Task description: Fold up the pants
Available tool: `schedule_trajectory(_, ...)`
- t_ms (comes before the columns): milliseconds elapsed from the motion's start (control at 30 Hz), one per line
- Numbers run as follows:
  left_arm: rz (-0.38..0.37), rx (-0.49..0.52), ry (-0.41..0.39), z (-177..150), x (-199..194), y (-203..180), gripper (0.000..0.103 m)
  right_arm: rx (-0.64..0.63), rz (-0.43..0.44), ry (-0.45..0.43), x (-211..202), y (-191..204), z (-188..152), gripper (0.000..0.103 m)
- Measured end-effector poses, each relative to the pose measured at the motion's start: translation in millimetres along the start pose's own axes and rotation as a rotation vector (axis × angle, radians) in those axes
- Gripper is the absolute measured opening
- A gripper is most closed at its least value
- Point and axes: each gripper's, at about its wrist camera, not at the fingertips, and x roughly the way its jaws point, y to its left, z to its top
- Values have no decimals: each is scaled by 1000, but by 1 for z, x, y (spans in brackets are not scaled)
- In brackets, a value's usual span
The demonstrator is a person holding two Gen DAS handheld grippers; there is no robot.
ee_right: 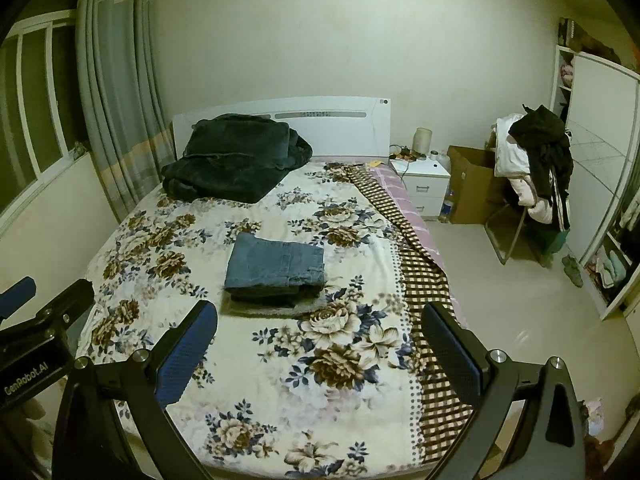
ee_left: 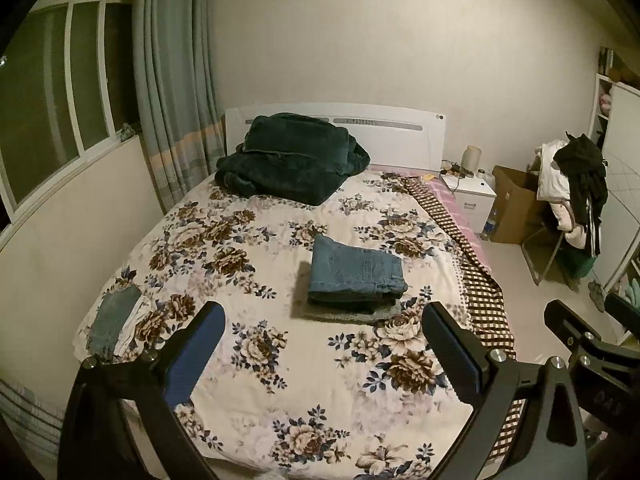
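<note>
Folded blue jeans (ee_left: 356, 270) (ee_right: 276, 266) lie in a neat stack on top of a grey folded garment (ee_left: 344, 312) in the middle of the floral bedspread (ee_left: 280, 360) (ee_right: 320, 360). My left gripper (ee_left: 324, 332) hovers above the foot of the bed, open and empty, well short of the stack. My right gripper (ee_right: 320, 332) is open too, also back from the jeans with nothing between its fingers. Each gripper shows at the edge of the other's view.
A dark green blanket (ee_left: 292, 156) is piled at the headboard. A small denim piece with white cloth (ee_left: 114, 320) lies at the bed's left edge. A checked sheet (ee_left: 480, 280) hangs off the right side. Nightstand (ee_right: 426, 182), cardboard box (ee_right: 468, 184) and clothes-laden chair (ee_right: 536, 176) stand right.
</note>
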Motion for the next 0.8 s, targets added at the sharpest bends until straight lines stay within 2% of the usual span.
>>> schedule_trajectory(800,7,-3,9,-7,0,4,103,-7,8,-5,3,-3,1,103)
